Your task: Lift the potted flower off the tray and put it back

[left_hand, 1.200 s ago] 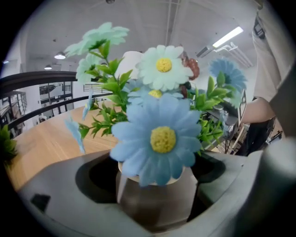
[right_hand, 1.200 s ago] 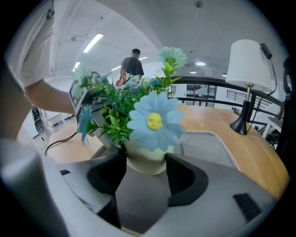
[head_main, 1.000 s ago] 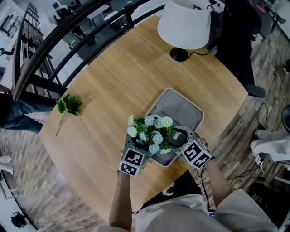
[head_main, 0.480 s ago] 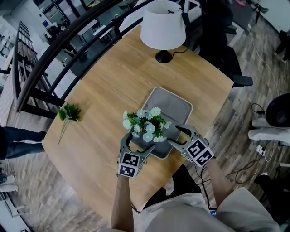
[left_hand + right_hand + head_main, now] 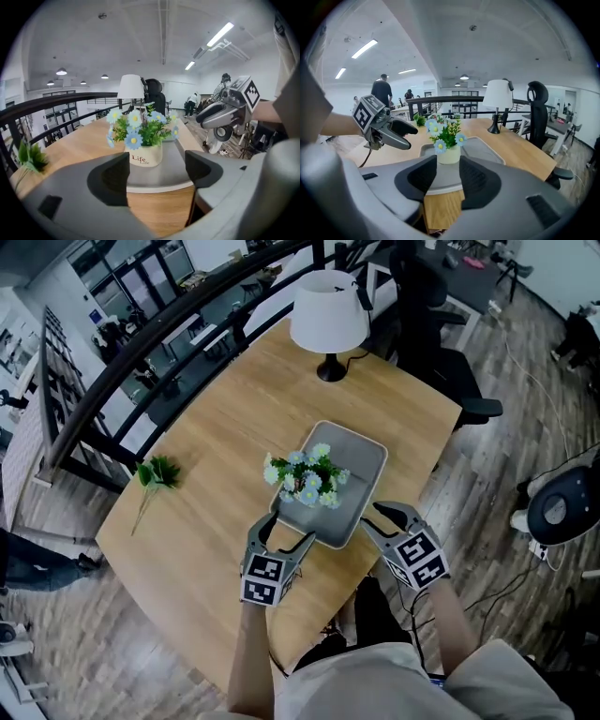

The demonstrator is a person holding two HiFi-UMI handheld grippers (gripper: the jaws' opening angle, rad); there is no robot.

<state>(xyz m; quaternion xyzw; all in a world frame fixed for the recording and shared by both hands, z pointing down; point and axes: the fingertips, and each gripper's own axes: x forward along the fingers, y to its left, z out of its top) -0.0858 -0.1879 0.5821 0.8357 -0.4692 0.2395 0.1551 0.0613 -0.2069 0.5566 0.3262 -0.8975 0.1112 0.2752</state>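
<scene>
- The small cream round pot with light blue and white flowers [image 5: 305,482] stands upright on the grey rounded plastic tray [image 5: 356,457], in the half of the tray nearer to us and toward its left edge.
- The tray lies on the round wooden table [image 5: 225,418], close to the table's near edge.
- The left gripper [image 5: 287,532] is over the table's near edge, just beside the tray's near left corner. Its jaws stand spread and have just been closing a little, with nothing between them.
- The right gripper [image 5: 377,519] is beside the tray's near right edge. Its jaws have also just been closing, and only a narrow gap is left. They hold nothing.
- From how things lie, we judge that the pot is already set down on the tray and both grippers are clear of it.
- We expect the pot to be light and stiff, with a smooth wall that can slip under hard pads.
- The flowers look soft and spread wider than the pot, so they bend or crush easily and give no hold.
- If we take it again, we grip the pot wall low, under the leaves, one gripper from each side, and press evenly.
- The bunch makes it a little top-heavy, so a one-sided push may tip it.
</scene>
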